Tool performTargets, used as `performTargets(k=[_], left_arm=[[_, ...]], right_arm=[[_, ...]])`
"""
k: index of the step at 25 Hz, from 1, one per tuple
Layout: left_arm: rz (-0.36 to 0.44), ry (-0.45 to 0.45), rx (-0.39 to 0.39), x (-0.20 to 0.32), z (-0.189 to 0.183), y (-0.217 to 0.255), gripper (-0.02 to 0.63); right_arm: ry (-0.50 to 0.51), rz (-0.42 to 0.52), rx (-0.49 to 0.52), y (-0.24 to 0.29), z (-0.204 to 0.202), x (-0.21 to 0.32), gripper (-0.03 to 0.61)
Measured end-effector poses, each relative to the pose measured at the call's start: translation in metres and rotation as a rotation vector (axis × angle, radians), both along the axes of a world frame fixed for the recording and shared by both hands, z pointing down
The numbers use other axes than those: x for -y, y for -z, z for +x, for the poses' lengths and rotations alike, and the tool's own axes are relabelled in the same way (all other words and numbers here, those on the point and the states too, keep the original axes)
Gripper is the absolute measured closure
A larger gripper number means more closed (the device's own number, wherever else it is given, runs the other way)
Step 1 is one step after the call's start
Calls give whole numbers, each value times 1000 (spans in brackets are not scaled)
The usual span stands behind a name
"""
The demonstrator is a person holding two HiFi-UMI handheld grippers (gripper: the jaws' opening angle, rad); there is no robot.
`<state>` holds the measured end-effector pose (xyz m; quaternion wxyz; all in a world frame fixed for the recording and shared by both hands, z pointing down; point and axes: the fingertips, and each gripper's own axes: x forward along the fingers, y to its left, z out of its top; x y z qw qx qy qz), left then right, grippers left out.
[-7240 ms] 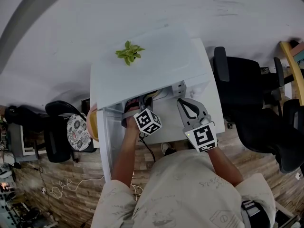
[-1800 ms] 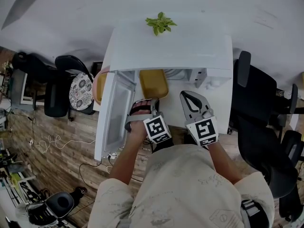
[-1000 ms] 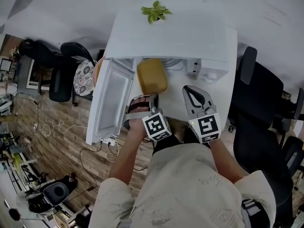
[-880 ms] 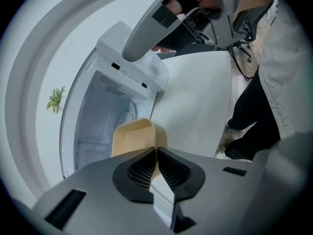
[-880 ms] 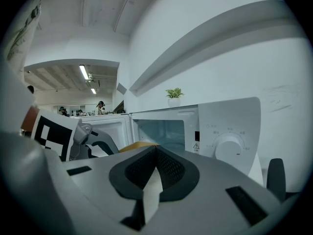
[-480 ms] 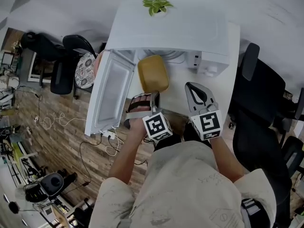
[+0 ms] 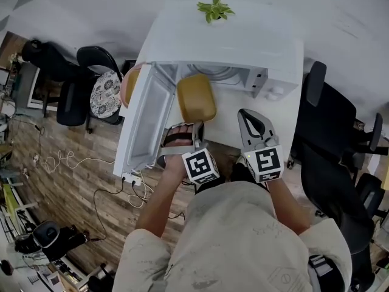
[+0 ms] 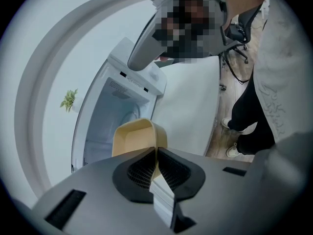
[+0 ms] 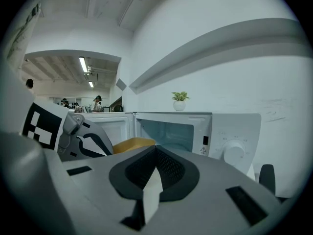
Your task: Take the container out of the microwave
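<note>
While the white microwave oven (image 7: 231, 41) stands with its door (image 7: 144, 126) swung open toward the left of the head view, the mustard-yellow plastic container (image 7: 196, 97) is held just in front of the open cavity. It sits near the middle of the frame, over the white table (image 7: 228, 126). Its far end lies at the mouth of the cavity. The left gripper (image 7: 197, 125) comes up from below centre, and its jaws are nearly together, clamped on the thin near wall of the container. In the left gripper view that yellow wall runs straight between the dark pads. The right gripper (image 7: 245, 113) is just right of the container and apart from it. Its jaws are pressed together with nothing between them, pointing at the microwave's front. A small green potted plant (image 7: 214, 9) stands on top of the microwave at upper centre. A black office chair (image 7: 328, 120) is at the right edge, beside the table.
</note>
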<state>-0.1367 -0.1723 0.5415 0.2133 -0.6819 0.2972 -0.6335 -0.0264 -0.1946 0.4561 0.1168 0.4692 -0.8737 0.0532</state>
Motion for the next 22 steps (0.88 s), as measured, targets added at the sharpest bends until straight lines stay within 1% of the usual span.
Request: performTargets(k=[2, 7, 14, 22], left_arm=[[-6, -20, -15, -3, -1, 2, 589], [26, -58, -8, -3, -8, 15, 589], [29, -57, -14, -8, -24, 14, 589], [30, -55, -28, -11, -29, 18, 589]], right_arm=[[5, 3, -2, 3, -9, -1, 565], [6, 10, -22, 5, -25, -2, 565], [32, 25, -40, 10, -47, -3, 565], [46, 34, -44, 14, -58, -2, 565]])
